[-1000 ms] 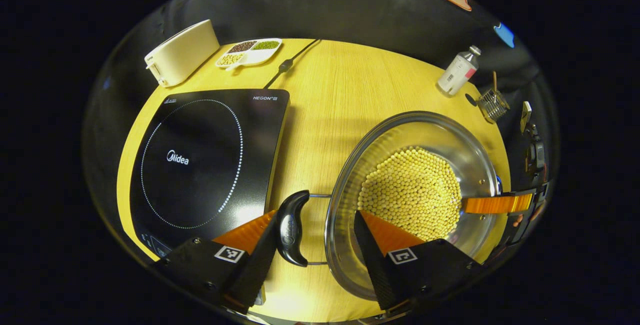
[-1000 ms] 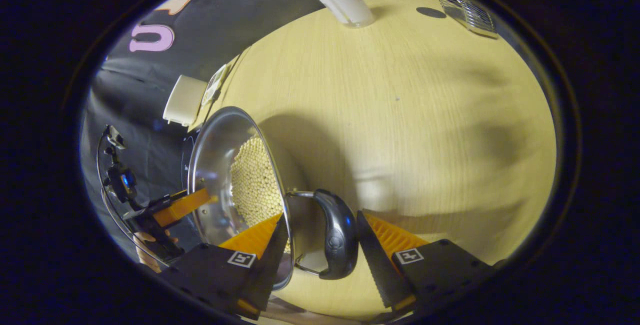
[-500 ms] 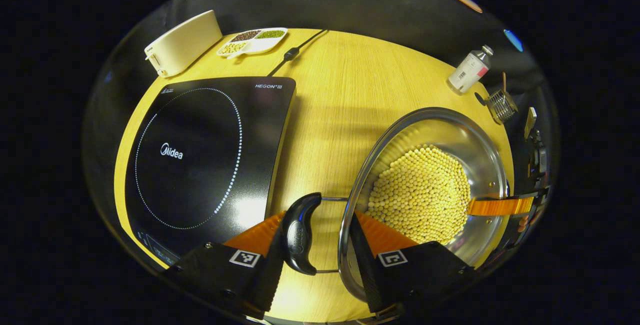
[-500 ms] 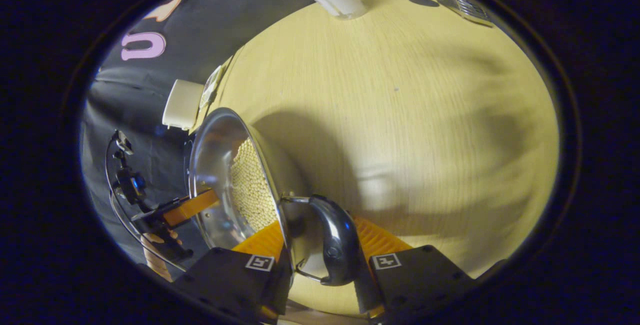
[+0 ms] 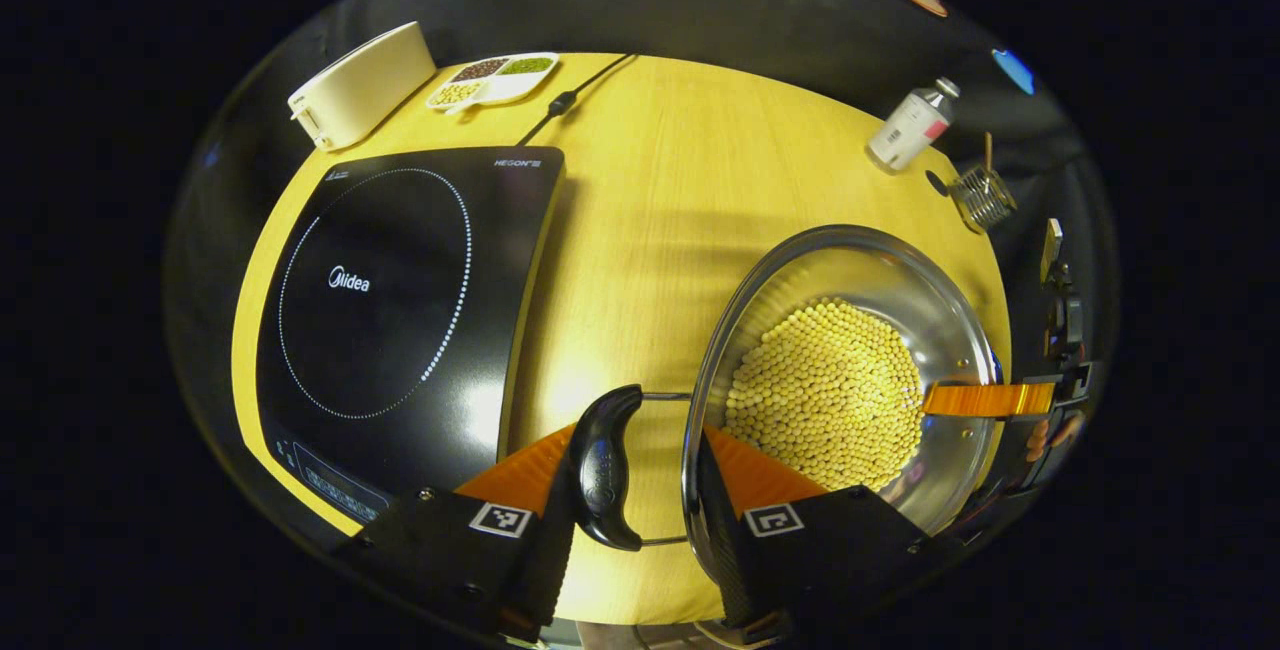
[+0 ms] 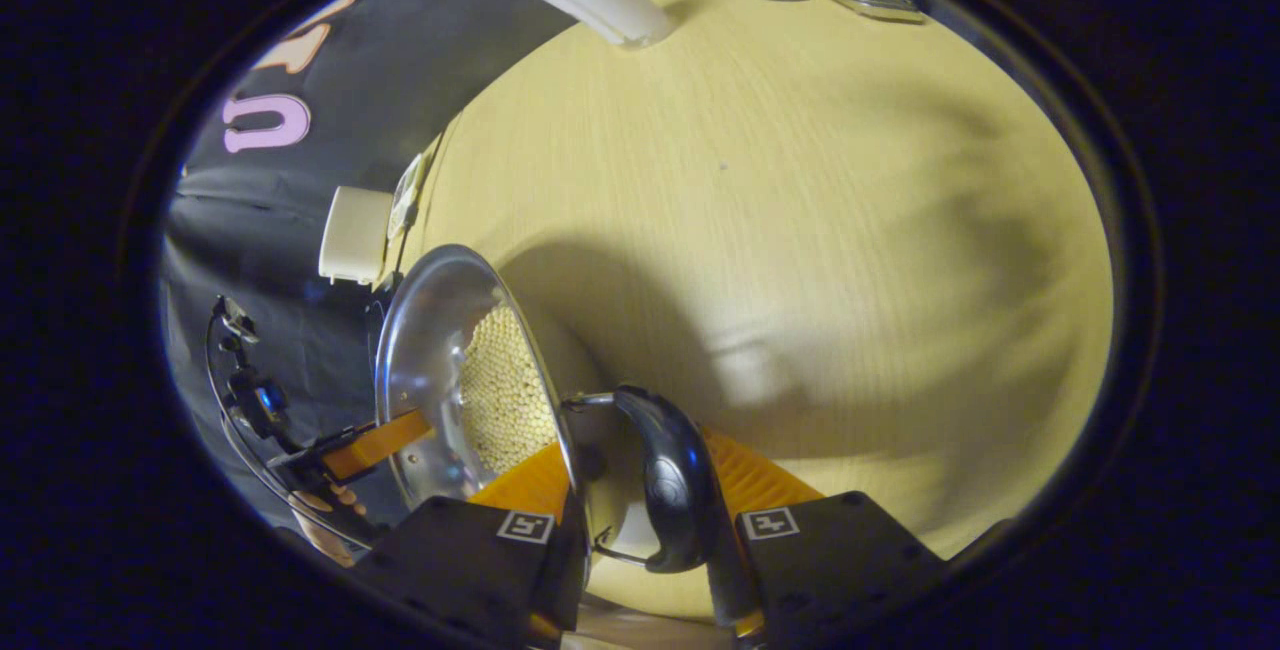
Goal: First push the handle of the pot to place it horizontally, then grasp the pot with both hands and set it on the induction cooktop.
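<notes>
Over the last second both claws have closed: the left claw point(image 5: 628, 475) now clamps one handle point(image 5: 603, 467) of the pot point(image 5: 850, 310), the right claw point(image 6: 640, 500) the other handle point(image 6: 672, 478). With both handles level, the lift looks ready (whether the pot has left the bench point(image 5: 660, 190) I cannot tell). The cooktop point(image 5: 400, 280) lies to the left across bare bench. Bottle point(image 5: 908, 127) and wire basket point(image 5: 981, 199) stand well clear.

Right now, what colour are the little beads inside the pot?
Pale yellow beads, seen best in the left gripper view.
</notes>
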A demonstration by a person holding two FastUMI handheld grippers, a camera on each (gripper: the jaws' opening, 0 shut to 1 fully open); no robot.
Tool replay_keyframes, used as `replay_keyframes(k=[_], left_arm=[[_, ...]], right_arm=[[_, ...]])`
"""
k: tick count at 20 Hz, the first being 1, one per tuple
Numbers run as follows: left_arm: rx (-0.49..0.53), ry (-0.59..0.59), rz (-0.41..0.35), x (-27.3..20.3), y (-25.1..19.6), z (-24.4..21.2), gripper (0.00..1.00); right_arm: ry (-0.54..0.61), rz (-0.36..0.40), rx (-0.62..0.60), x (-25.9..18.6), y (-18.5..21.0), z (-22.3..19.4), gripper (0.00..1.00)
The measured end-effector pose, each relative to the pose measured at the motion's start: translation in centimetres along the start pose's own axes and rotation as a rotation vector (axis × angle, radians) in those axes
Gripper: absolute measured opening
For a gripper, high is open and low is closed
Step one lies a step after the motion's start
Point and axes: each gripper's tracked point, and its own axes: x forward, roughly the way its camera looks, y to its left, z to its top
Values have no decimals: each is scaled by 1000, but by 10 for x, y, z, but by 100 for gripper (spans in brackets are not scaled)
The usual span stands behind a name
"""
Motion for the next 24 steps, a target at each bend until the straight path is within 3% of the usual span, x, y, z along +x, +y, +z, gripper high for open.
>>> replay_keyframes(k=[2, 3, 10, 11, 12, 13, 17, 24], left_arm=[[-1, 17, -22, -8, -2, -6, 63], [-2, 28, -31, -13, -1, -9, 63], [82, 37, -57, -49, 34, -2, 63], [97, 27, -64, -54, 44, 4, 63], [113, 17, -70, -58, 57, 10, 63], [126, 9, -75, -61, 69, 15, 63], [147, -13, -74, -71, 131, 33, 63], [202, -72, 4, -78, 243, 60, 62]], right_arm=[[-14, -8, 7, -13, -1, -10, 53], [-19, -12, 12, -19, 1, -15, 47], [-80, -18, 77, -37, 49, -50, 47], [-94, -19, 90, -36, 61, -56, 58], [-108, -23, 99, -36, 74, -59, 47], [-117, -26, 108, -33, 88, -64, 53], [-140, -23, 124, -12, 148, -79, 53], [-135, 18, 118, 51, 243, -95, 53]])
